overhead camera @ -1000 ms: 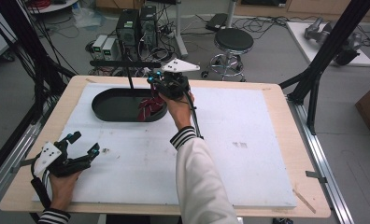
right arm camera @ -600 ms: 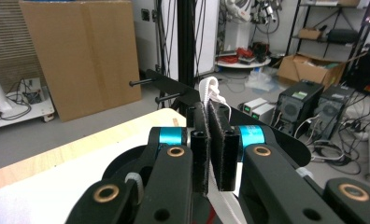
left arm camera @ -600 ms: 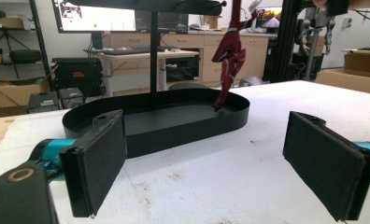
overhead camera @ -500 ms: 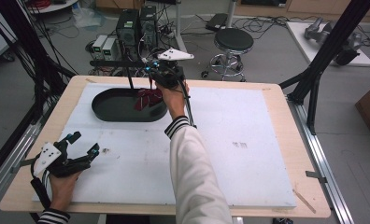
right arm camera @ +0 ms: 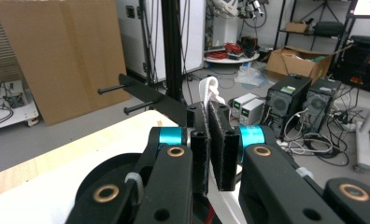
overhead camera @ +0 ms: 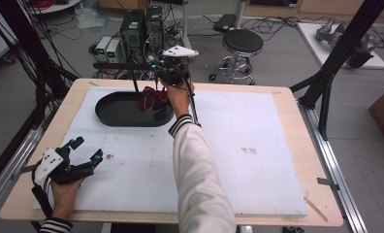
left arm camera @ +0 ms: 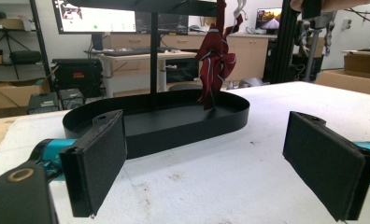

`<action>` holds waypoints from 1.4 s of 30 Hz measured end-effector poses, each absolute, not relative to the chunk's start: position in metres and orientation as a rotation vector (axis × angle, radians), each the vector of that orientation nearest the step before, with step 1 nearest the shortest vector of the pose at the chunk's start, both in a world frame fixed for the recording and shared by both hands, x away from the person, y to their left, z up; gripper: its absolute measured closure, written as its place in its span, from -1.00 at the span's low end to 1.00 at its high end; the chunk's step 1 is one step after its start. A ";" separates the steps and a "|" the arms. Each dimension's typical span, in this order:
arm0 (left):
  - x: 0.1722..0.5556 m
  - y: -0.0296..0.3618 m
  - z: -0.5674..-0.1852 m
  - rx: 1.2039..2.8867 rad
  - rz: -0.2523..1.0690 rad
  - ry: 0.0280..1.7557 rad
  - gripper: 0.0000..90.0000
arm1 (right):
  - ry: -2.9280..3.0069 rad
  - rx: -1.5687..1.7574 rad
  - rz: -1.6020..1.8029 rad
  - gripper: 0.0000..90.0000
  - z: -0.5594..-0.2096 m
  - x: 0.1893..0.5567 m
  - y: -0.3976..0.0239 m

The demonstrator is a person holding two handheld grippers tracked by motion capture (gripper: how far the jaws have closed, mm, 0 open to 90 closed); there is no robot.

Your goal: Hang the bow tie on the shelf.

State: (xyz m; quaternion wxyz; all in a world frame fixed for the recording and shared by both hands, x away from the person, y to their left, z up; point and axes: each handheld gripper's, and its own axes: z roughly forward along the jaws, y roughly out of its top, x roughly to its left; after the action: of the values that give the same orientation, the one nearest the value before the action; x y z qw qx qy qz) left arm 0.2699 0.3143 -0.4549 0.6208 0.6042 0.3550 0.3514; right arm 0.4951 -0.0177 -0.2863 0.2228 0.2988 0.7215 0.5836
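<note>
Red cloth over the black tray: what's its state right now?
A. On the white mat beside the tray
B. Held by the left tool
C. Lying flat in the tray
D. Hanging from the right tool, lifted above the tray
D: the red cloth dangles over the black tray, its white strap pinched in the shut right tool; the left tool is open, empty.

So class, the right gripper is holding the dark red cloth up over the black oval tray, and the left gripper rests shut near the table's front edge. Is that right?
One detail is wrong: the left gripper is open, not shut. The left gripper view shows its two black jaws standing wide apart with nothing between them. The rest holds: the right gripper holds the dark red cloth over the black oval tray.
</note>
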 end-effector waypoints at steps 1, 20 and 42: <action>0.270 0.314 -0.455 1.391 0.808 0.815 -0.69 | 1.990 0.840 1.610 0.94 -0.288 0.497 -0.019; 0.270 0.314 -0.455 1.386 0.809 0.815 -0.69 | 1.985 0.930 1.567 0.93 -0.302 0.518 -0.033; 0.269 0.314 -0.455 1.383 0.812 0.811 -0.69 | 2.127 0.980 1.423 0.72 -0.320 0.519 -0.044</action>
State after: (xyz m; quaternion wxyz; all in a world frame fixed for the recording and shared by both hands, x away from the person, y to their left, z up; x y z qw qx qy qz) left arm 0.2695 0.3137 -0.4551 0.6228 0.6021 0.3530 0.3534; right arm 0.5193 -0.0438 -0.3196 0.1995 0.3503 0.7607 0.5088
